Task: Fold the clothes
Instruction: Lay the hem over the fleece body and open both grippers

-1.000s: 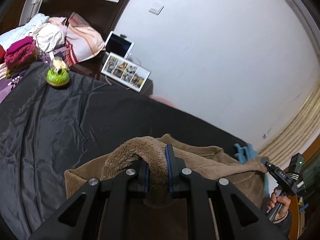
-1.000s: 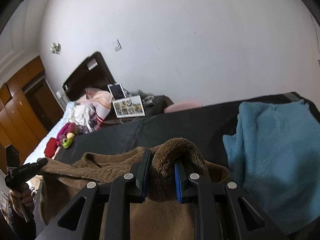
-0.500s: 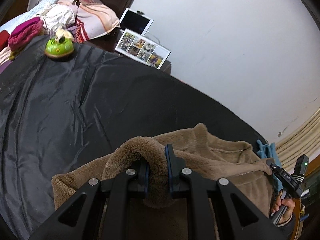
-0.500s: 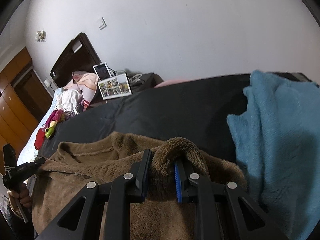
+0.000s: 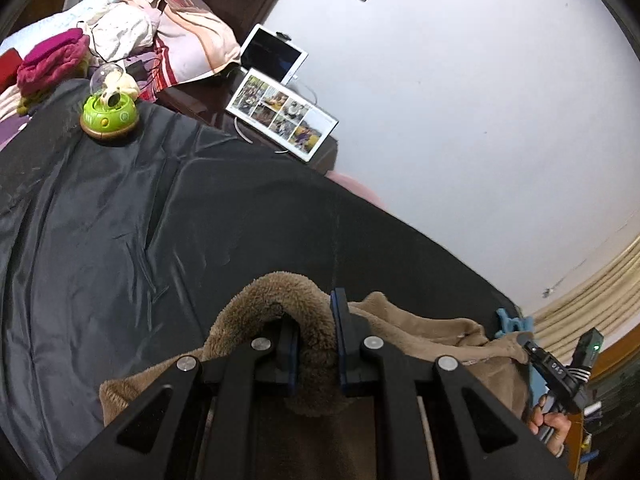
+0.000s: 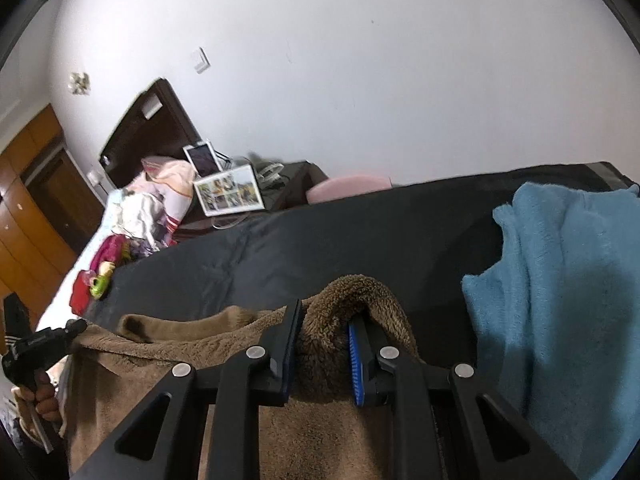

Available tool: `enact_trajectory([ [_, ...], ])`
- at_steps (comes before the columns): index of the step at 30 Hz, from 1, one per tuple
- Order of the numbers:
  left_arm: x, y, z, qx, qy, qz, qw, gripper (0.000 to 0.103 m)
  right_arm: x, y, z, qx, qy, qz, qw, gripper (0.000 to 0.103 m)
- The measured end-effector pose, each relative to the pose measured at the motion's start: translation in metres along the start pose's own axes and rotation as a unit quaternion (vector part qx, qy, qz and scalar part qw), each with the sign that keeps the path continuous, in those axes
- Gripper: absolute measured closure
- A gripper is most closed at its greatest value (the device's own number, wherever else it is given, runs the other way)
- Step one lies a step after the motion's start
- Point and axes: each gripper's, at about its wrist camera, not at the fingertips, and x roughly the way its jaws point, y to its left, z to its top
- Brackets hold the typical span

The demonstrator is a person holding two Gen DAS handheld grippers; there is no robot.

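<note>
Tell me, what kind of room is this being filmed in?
Most likely a bedroom in someone's home. A dark wooden headboard stands against the wall with pillows and heaped clothes below it, and a black sheet covers the wide surface where the brown fleece garment is being folded.

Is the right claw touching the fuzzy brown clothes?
Touching. The right wrist view shows the right claw pinching a bunched fold of the brown clothes between both fingers.
</note>
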Motion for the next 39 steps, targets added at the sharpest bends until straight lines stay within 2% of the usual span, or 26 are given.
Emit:
enact_trajectory([
  [3,0.020,0.004,0.000,-0.003,0.025,0.024,0.9994,0.083,0.021,-0.006,-0.001,0.009,0.027,0.001,1.000,0.079],
  [4,0.021,0.006,-0.001,-0.005,0.028,0.017,0.9995,0.081,0.025,-0.010,-0.002,0.017,0.034,0.007,0.999,0.078],
  [7,0.018,0.011,-0.003,-0.015,0.028,-0.015,0.9994,0.059,0.023,-0.019,-0.002,0.043,0.039,0.040,0.998,0.069],
  [8,0.018,0.013,-0.004,-0.019,0.028,-0.025,0.9991,0.047,0.021,-0.021,-0.002,0.049,0.038,0.052,0.997,0.056],
  [9,0.012,0.011,-0.004,-0.017,0.019,-0.032,0.9992,0.040,0.017,-0.021,-0.002,0.050,0.034,0.063,0.996,0.047],
  [15,-0.030,-0.006,-0.002,0.019,-0.044,-0.076,0.9960,0.027,-0.008,-0.014,0.002,0.048,0.007,0.115,0.992,0.032],
  [17,-0.042,-0.012,-0.002,0.038,-0.063,-0.077,0.9943,0.025,-0.011,-0.018,0.002,0.068,0.011,0.136,0.988,0.029],
  [18,-0.047,-0.014,-0.002,0.047,-0.071,-0.080,0.9931,0.025,-0.011,-0.023,0.002,0.091,0.014,0.159,0.983,0.028],
  [19,-0.051,-0.015,-0.002,0.052,-0.074,-0.082,0.9925,0.025,-0.011,-0.030,0.002,0.118,0.020,0.185,0.975,0.027],
  [22,-0.059,-0.016,-0.006,0.070,-0.068,-0.083,0.9918,0.025,-0.007,-0.051,-0.003,0.210,0.047,0.264,0.940,0.023],
  [24,-0.061,-0.018,-0.015,0.096,-0.052,-0.078,0.9910,0.025,-0.013,-0.053,-0.004,0.206,0.055,0.261,0.941,0.023],
  [27,-0.058,-0.030,-0.035,0.164,-0.017,-0.034,0.9858,0.025,-0.024,-0.047,-0.008,0.163,0.073,0.247,0.953,0.023],
  [30,-0.047,-0.043,-0.058,0.228,0.034,0.019,0.9729,0.025,-0.028,-0.039,-0.015,0.121,0.099,0.232,0.960,0.023],
  [32,-0.030,-0.048,-0.066,0.252,0.071,0.035,0.9644,0.025,-0.022,-0.032,-0.019,0.090,0.130,0.208,0.965,0.023],
  [34,-0.017,-0.050,-0.069,0.251,0.087,0.046,0.9629,0.025,-0.011,-0.025,-0.020,0.082,0.144,0.213,0.963,0.023],
  [37,0.001,-0.050,-0.057,0.225,0.106,0.028,0.9683,0.025,0.008,-0.016,-0.016,0.090,0.160,0.241,0.953,0.023],
  [38,0.007,-0.049,-0.051,0.210,0.109,0.027,0.9713,0.025,0.011,-0.015,-0.012,0.097,0.151,0.256,0.950,0.023],
  [39,0.011,-0.046,-0.043,0.193,0.107,0.031,0.9749,0.025,0.009,-0.016,-0.006,0.108,0.122,0.269,0.949,0.023],
])
